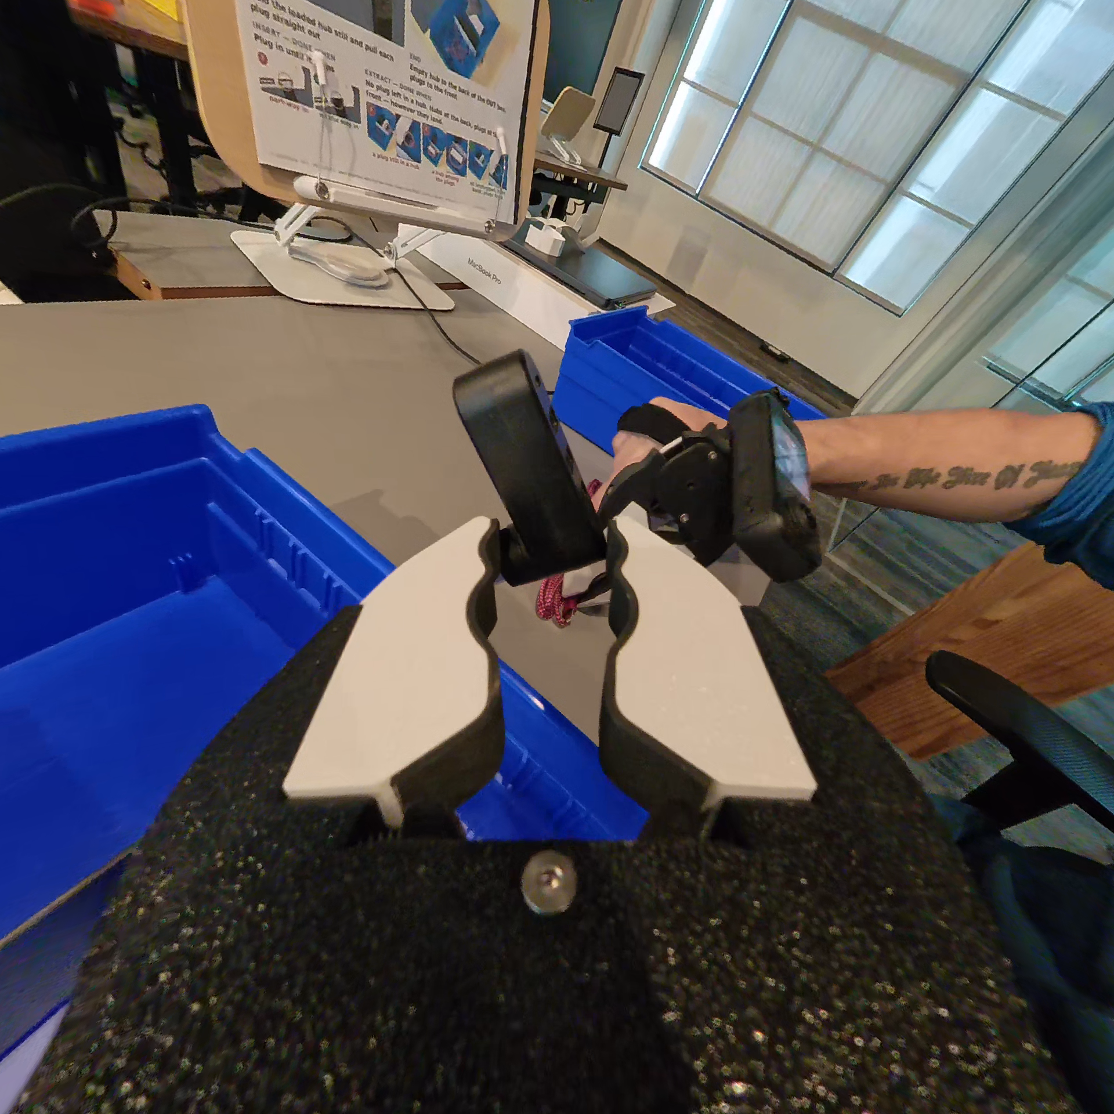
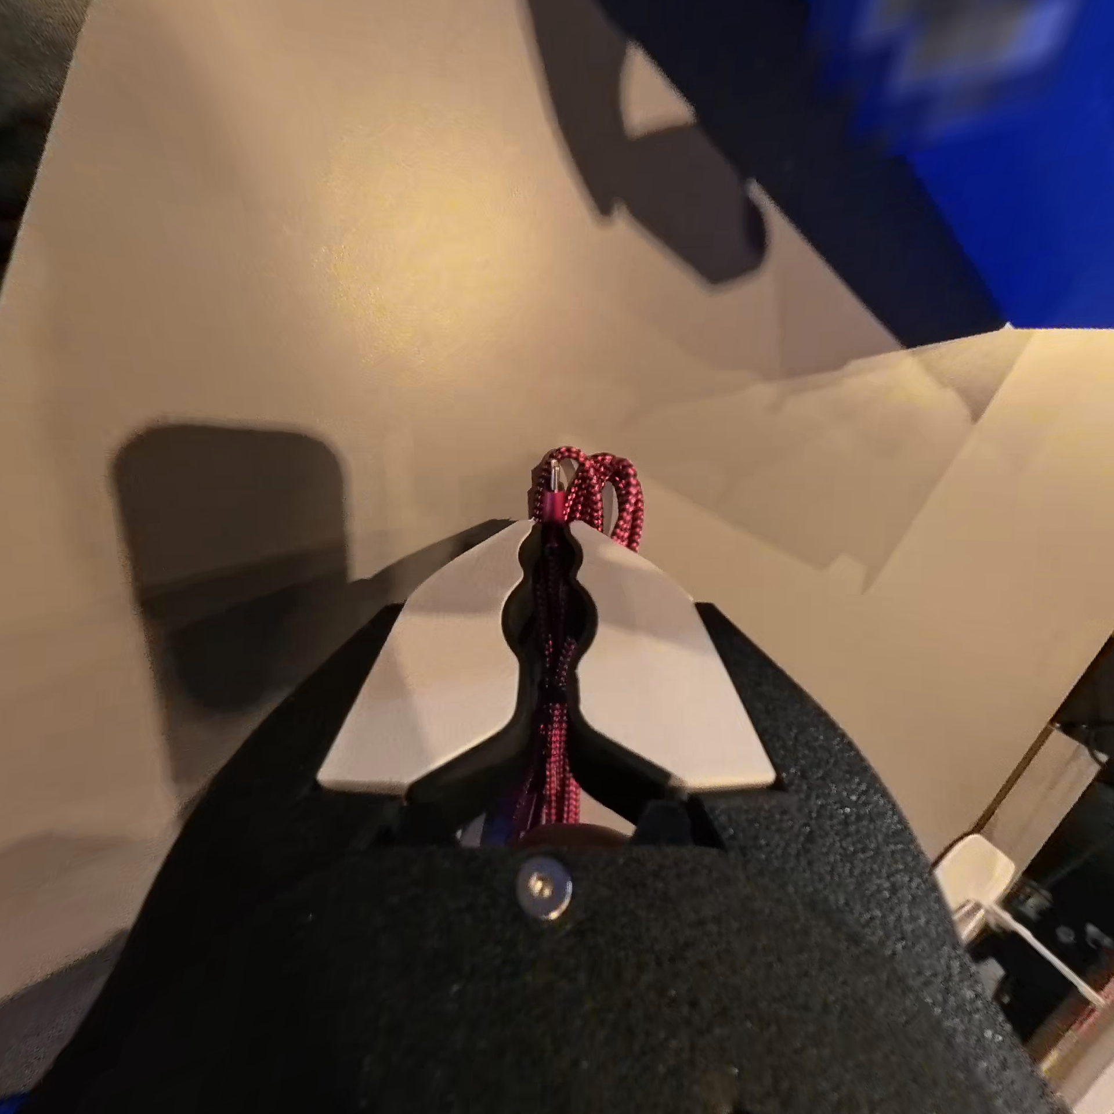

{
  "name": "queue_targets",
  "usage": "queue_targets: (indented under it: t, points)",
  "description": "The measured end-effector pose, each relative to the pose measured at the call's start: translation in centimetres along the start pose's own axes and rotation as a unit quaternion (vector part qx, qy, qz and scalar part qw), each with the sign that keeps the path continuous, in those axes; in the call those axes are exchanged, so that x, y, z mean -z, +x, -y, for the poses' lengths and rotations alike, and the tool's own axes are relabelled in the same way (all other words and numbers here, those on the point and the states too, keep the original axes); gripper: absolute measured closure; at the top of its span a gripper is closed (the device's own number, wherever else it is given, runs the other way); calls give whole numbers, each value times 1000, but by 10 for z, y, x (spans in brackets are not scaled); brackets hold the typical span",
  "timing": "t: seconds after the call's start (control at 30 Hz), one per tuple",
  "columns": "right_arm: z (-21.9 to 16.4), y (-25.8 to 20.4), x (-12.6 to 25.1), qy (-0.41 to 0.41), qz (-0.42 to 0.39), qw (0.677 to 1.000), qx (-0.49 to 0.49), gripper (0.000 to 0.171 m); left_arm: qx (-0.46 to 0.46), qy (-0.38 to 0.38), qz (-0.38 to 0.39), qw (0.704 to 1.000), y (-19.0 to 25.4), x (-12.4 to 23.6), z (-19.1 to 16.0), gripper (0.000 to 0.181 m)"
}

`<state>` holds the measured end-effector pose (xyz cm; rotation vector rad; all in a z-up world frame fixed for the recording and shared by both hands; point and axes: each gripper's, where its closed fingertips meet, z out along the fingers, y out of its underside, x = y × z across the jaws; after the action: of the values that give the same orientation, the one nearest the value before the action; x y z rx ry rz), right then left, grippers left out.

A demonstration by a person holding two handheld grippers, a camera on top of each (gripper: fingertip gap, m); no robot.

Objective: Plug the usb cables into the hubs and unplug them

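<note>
While two grippers are at work, each holds one thing. The left gripper (image 1: 551, 557) is clamped on the lower end of a single black hub (image 1: 521, 458), which stands tilted above the grey table (image 1: 289, 361), its side ports turned toward the right. The right gripper (image 2: 551, 530) is pressed together on one red braided cable (image 2: 594, 494), whose strands run down between its fingers; a red plug with a small metal tip (image 2: 553, 488) sticks out past the fingertips, next to loops of the same cable.

Two blue bins show in the left wrist view: a large one (image 1: 151, 542) just left of the hub, a second (image 1: 651, 355) farther back on the table. That view alone also takes in the hand and forearm (image 1: 904, 464) holding the right gripper just right of the hub, one instruction sheet on a stand (image 1: 386, 102), a white box (image 1: 512, 283), windows (image 1: 844, 132) and a chair arm (image 1: 1025, 735). There the cable is only a small red bunch under the hub.

The right wrist view alone shows the plug clearly. Its background is blurred: pale table, a dark rounded shape (image 2: 229, 554) at left that I cannot identify, blue at upper right.
</note>
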<state>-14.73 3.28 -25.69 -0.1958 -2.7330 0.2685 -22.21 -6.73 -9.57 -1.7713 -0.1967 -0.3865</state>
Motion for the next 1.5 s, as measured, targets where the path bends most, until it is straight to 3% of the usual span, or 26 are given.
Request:
queue_targets:
  t: [0.23,0.4,0.53,0.9,1.2,1.5]
  points:
    - [-2,15,12,29,34,985,-168,166,-18,-30,22,999,-4,-4,-10,148]
    - [10,39,45,83,80,933,-341,166,-39,-43,51,997,-8,-12,-7,148]
    - [20,56,74,123,96,902,-402,166,-30,-45,26,998,3,-24,-4,149]
    - [23,71,113,98,14,924,-369,166,35,-27,-70,997,28,-38,2,149]
    - [12,83,123,-15,-68,945,-319,166,-100,-105,47,988,19,-54,-11,148]
    - [4,94,123,-122,-131,944,-277,167,-162,-142,88,973,24,-76,-18,149]
